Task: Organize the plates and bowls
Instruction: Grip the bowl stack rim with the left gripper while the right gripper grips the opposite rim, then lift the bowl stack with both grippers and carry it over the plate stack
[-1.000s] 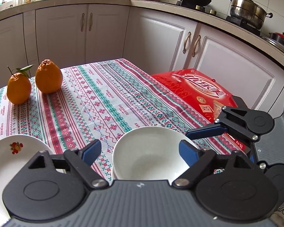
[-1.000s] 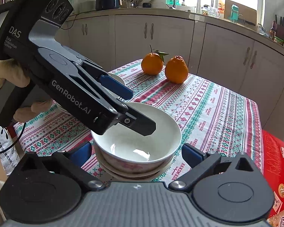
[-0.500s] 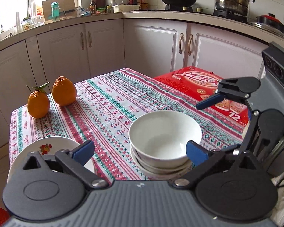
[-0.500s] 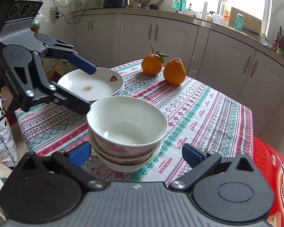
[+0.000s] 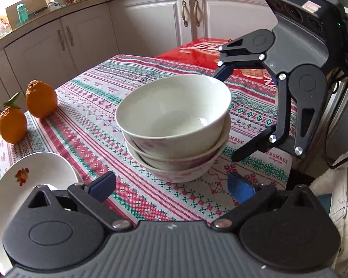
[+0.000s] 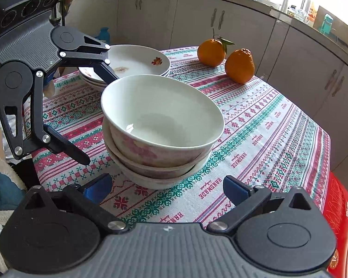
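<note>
On the tablecloth [image 6: 266,139], three nested bowls [image 6: 160,129], two oranges [image 6: 239,66].

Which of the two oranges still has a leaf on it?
The smoother, rounder orange, farther from the bowls, has a stem with green leaves. The bumpy, pear-shaped orange beside it has none.

1. Bowls [image 6: 162,125]: three, nested in one stack.
2. Plates [image 6: 136,62]: one stack, at least three; exact count unclear.
3. Oranges [image 6: 240,66]: two.
4. Red box [image 5: 204,53]: one.
5. Patterned tablecloth [image 6: 266,134]: one.
</note>
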Motion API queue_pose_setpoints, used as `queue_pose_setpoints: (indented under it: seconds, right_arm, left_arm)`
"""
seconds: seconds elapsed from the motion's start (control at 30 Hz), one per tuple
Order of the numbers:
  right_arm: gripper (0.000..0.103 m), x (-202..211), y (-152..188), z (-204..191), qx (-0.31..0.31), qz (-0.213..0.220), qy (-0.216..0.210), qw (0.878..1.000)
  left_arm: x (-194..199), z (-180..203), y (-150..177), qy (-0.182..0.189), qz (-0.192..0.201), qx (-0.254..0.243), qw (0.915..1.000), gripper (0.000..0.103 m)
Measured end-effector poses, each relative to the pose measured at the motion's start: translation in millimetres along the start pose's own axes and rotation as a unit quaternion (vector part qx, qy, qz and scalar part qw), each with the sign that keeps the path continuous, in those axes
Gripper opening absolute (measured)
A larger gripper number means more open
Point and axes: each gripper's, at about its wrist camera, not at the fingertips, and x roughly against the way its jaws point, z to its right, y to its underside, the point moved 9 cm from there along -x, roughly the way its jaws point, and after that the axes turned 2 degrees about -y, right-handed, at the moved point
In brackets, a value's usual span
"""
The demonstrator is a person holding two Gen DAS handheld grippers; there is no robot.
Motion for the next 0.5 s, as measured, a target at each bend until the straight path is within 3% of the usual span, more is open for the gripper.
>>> queue_pose_setpoints:
  seconds: [0.5]
  right_arm:
    - [0.1, -27, -12, 1, 0.079, -0.042, -0.087, 0.992]
  left_arm:
    - [-29, -3, -4, 0.092, -0.029, -0.056, 0.9937, 0.088]
